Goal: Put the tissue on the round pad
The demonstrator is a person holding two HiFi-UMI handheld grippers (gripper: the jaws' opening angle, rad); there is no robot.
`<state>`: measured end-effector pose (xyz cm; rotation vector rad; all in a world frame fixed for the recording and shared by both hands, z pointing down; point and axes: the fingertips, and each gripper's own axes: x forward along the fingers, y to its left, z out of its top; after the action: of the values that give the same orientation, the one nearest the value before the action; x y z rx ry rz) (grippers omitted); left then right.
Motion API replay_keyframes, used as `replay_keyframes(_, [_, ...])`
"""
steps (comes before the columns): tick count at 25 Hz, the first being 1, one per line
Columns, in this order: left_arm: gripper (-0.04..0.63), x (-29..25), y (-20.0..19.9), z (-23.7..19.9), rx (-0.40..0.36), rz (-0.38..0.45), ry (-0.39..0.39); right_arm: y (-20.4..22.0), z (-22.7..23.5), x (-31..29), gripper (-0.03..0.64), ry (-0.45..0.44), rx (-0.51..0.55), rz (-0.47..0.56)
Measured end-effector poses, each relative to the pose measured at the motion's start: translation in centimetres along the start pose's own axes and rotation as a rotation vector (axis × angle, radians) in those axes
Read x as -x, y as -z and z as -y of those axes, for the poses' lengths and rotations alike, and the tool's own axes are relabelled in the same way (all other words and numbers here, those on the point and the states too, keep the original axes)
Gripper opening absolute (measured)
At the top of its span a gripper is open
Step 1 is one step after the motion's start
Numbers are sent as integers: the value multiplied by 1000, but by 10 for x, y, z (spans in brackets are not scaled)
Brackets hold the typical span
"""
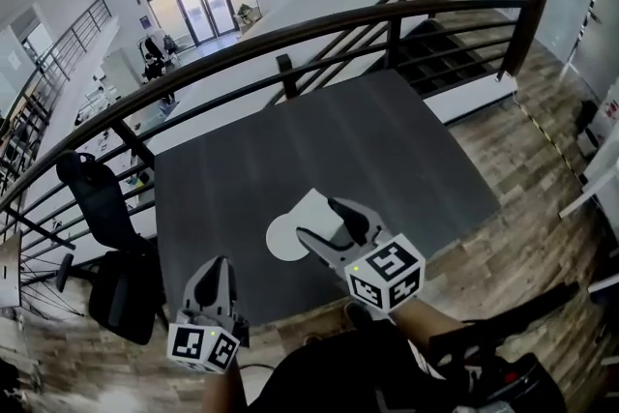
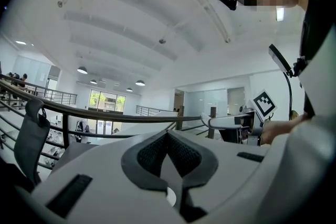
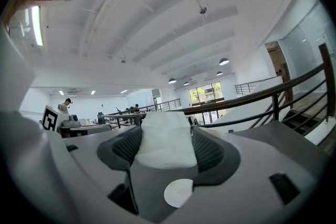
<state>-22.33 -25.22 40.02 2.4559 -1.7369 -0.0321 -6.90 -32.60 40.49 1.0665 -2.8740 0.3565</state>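
Observation:
A white folded tissue [image 1: 315, 209] sits between the jaws of my right gripper [image 1: 319, 220], which is shut on it just above the dark table. In the right gripper view the tissue [image 3: 164, 147] fills the gap between the two dark pads of the right gripper [image 3: 167, 128]. The white round pad [image 1: 281, 241] lies flat on the table, right beside and partly under that gripper. My left gripper [image 1: 219, 266] hangs near the table's front edge, left of the pad, shut with nothing in it. In its own view the left gripper [image 2: 168, 139] has its pads touching.
The dark grey table [image 1: 387, 150] stands against a curved black railing [image 1: 290, 34]. A black office chair [image 1: 102, 208] is at the table's left side. Wooden floor and a staircase [image 1: 455, 53] lie to the right.

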Motion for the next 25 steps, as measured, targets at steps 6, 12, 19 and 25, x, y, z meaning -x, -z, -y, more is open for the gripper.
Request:
replay_keyframes(6, [-6, -10, 20, -18, 34, -21, -74, 44, 32, -36, 310, -11, -1, -99])
replay_keyframes(12, [-5, -8, 31, -33, 82, -40, -154, 97, 48, -74, 310, -39, -17, -217])
replay_keyframes(19, [-6, -4, 34, -37, 84, -52, -216, 154, 63, -105, 310, -58, -9, -320])
replay_keyframes(25, [-6, -4, 38, -37, 74, -53, -263, 204, 71, -124, 310, -81, 11, -420])
